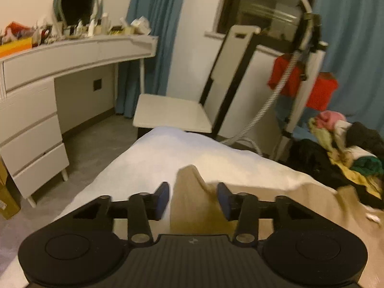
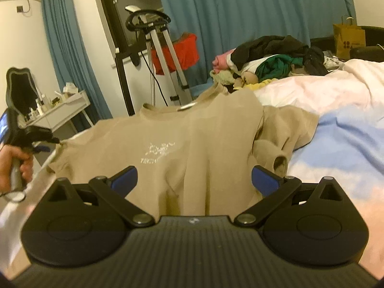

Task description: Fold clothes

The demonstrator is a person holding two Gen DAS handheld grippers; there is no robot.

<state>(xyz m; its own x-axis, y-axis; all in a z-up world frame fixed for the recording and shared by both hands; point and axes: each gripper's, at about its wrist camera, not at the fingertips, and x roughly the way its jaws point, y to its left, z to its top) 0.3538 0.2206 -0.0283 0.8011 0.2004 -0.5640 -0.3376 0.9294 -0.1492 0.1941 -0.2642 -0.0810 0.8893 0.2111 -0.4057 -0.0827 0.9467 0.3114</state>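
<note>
a tan t-shirt (image 2: 192,144) lies spread on the bed (image 2: 336,132), front up, collar toward the far edge. the right gripper (image 2: 194,180) hovers over its hem with jaws wide apart, holding nothing. the left gripper (image 1: 193,198) is part open over a raised fold of the shirt's sleeve, pads not pressing it. a clothes pile (image 2: 268,57) sits beyond the shirt.

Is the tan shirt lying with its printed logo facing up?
Yes, the tan shirt is spread on the bed with its white logo showing on top.
</note>
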